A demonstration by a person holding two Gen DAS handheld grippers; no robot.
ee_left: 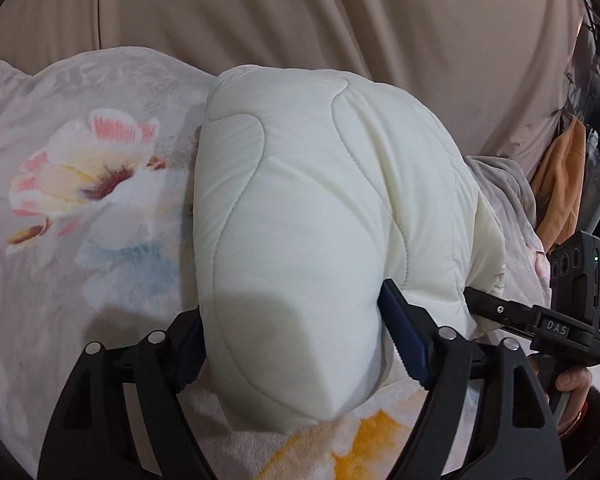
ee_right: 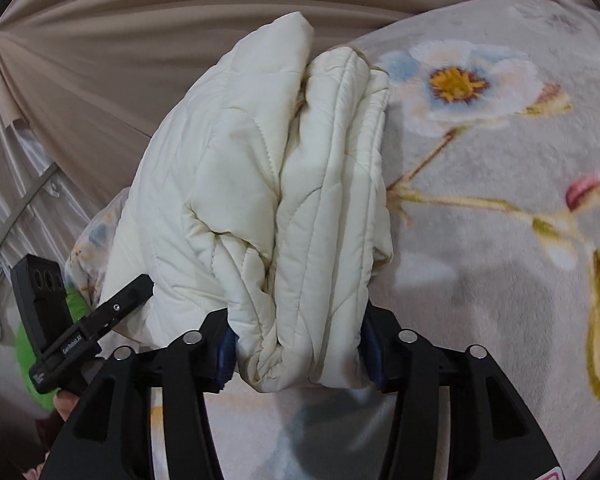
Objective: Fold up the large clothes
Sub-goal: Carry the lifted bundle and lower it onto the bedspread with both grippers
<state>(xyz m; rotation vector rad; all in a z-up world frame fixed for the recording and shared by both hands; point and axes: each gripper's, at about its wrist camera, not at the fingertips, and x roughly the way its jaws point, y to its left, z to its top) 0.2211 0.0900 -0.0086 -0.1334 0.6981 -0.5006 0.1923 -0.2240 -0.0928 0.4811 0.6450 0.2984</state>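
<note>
**Floral blanket, folded cream jacket between both grippers**

Beige curtain (ee_left: 340,20) folds fill the background behind a fleece blanket (ee_right: 500,208) printed with flowers — the surface on which everything rests.

Within the left gripper (ee_left: 292,344), the near rounded end of the quilted cream jacket (ee_left: 312,208) is seen between the blue pads (ee_left: 404,344); the jaws are spread wide around the padding, and whether it is pressed cannot be told. Within the right gripper (ee_right: 296,348), the layered edge of the jacket's other end is bracketed by partly spread fingers; a firm pinch cannot be confirmed either.

Outward from the fingers, the jacket is seen bundled in thick folds on the blanket, its far end toward the curtain. Beside the jacket — at the edge of each view — the opposite gripper is seen held in a hand (ee_left: 572,384).
</note>
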